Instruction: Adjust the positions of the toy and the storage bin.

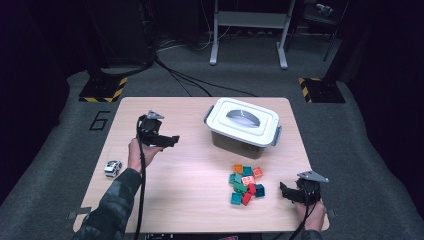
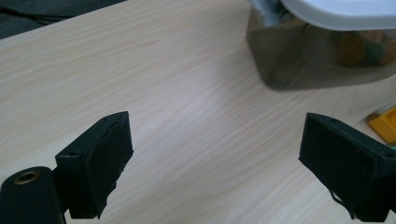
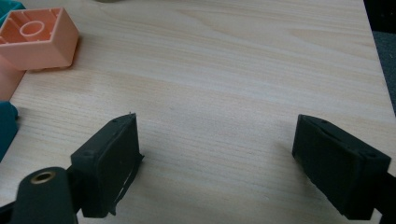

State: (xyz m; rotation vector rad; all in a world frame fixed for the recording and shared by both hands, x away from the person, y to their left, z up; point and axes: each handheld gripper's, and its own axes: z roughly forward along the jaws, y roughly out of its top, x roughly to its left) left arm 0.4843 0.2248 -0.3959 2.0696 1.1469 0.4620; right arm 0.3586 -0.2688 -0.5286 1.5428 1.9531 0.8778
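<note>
At the left of the high view, the left claw (image 1: 172, 140) hovers wide and empty over the desk (image 1: 190, 190), aimed toward the lidded white container (image 1: 242, 125) at upper centre. Below it, the pile of coloured bricks (image 1: 246, 184) lies loose. At lower right, the right claw (image 1: 284, 192) gapes beside the pile; best to unlatch the lid first, then lift one brick squarely.
</note>
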